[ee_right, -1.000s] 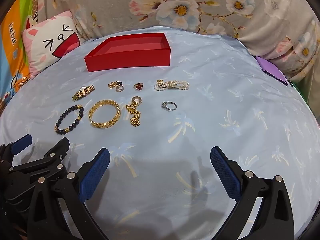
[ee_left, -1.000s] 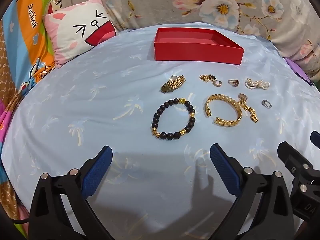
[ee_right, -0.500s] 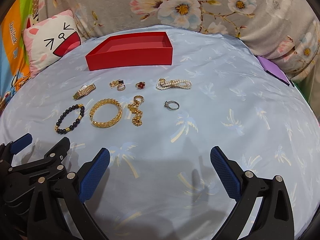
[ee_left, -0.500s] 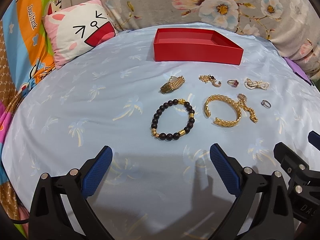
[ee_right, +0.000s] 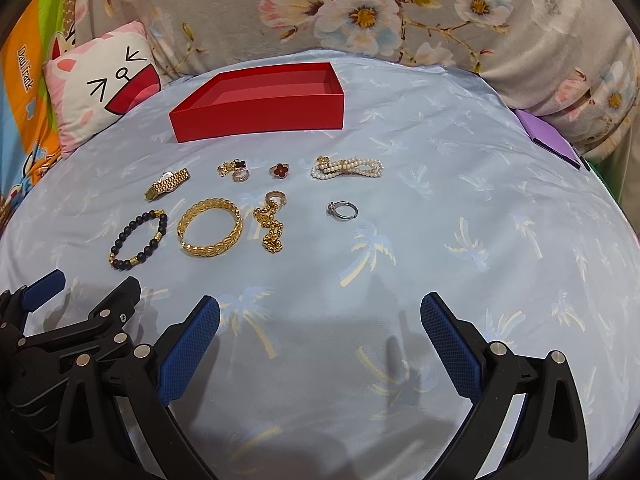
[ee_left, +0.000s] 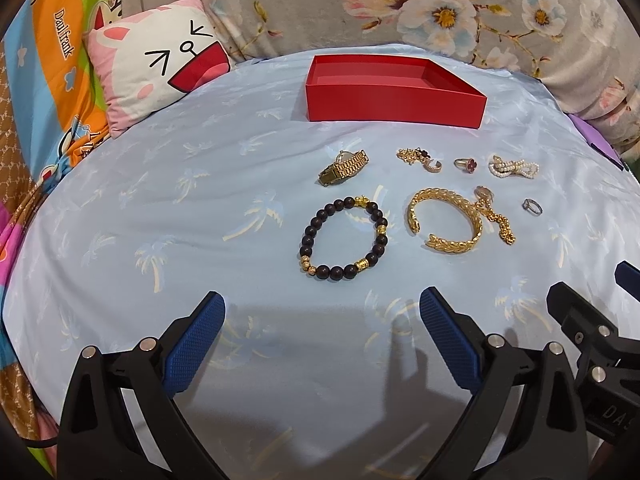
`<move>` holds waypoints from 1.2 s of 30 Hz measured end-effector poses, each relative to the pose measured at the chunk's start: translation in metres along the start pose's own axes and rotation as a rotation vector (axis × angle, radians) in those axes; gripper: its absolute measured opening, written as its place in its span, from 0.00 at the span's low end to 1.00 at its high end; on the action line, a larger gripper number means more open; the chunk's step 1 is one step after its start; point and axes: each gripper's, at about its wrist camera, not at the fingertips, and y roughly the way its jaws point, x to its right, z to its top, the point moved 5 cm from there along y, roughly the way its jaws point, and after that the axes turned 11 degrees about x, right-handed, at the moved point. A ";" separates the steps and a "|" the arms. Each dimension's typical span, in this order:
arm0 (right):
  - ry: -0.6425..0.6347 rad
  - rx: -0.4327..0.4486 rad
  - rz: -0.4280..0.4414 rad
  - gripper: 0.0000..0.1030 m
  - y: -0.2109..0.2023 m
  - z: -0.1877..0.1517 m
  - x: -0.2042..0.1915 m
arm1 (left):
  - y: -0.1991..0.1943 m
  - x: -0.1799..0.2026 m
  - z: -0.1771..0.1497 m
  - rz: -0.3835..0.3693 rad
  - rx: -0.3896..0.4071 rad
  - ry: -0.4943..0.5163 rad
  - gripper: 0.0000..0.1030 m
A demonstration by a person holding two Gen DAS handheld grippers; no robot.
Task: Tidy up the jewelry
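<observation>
An empty red box (ee_left: 394,90) (ee_right: 260,102) stands at the far side of the blue sheet. In front of it lie a gold watch (ee_left: 344,167) (ee_right: 167,184), a black bead bracelet (ee_left: 344,238) (ee_right: 138,240), a gold bangle (ee_left: 444,220) (ee_right: 211,228), a gold chain (ee_left: 496,220) (ee_right: 272,226), a red flower ring (ee_left: 466,165) (ee_right: 280,170), a pearl bracelet (ee_left: 514,167) (ee_right: 347,168) and a silver ring (ee_left: 532,206) (ee_right: 342,211). My left gripper (ee_left: 320,316) hangs open just short of the bead bracelet. My right gripper (ee_right: 320,320) is open too, nearer than the silver ring. Both hold nothing.
A cat-face pillow (ee_left: 156,60) (ee_right: 102,80) leans at the back left. Floral cushions (ee_left: 460,4) run along the back. A purple object (ee_right: 548,142) lies at the right edge. The left gripper's frame (ee_right: 60,320) sits close beside the right one.
Both grippers have drifted slightly forward toward the jewelry. The jewelry and the box have not moved.
</observation>
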 end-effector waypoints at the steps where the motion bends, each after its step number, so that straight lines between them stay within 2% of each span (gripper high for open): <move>1: -0.002 0.001 0.001 0.95 0.000 0.000 0.000 | 0.000 0.000 0.000 0.001 -0.001 0.000 0.93; 36: 0.004 -0.003 0.006 0.95 0.003 -0.001 -0.002 | 0.002 -0.002 -0.001 0.002 -0.002 -0.005 0.92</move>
